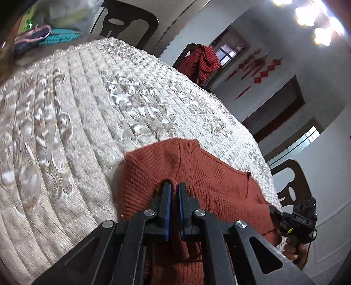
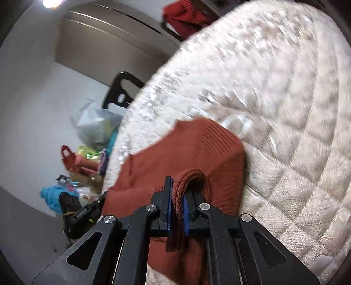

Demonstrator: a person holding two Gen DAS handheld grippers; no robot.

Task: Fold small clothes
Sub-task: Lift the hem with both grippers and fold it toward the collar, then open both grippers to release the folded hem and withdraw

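Rust-red knit sweater over quilted table cover — edges pinched in left tool and right tool.

White walls, red hanging ornaments, dark chairs, bright ceiling lights, quilted cream cover.

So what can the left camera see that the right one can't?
Only the left view shows red wall ornaments, ceiling lights, windows and the right tongs from outside.

Only the right view shows a plastic bag, a pile of bright bags on the floor and the left tongs from outside.

Both show the rust sweater pinched in each view's own tongs, the quilted white cover, dark chairs and a red checked garment on one of them.
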